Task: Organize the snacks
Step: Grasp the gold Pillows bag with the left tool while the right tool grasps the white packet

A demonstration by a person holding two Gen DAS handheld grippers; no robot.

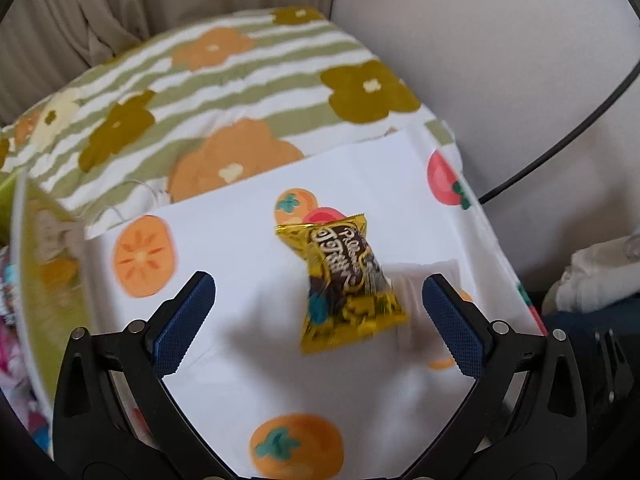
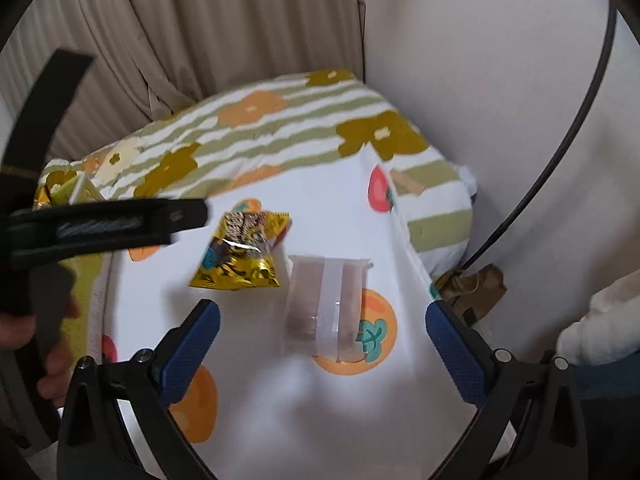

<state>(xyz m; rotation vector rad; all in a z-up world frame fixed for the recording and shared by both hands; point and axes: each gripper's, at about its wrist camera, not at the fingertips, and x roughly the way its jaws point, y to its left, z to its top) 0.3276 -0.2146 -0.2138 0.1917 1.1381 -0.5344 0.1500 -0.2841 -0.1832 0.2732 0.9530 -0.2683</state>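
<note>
One gold snack packet, lettering blurred, between spread left claw.

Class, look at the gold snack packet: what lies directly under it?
The gold snack packet lies on the white fruit-print cloth. A red fruit print peeks out at its top edge. Whatever is printed beneath the packet is covered.

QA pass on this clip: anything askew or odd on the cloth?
Nothing spilled or torn. The gold snack lies slanted on the cloth, between the open left claw's fingers. A clear wrapper lies beside it, contents unclear. The right claw is open too.
</note>
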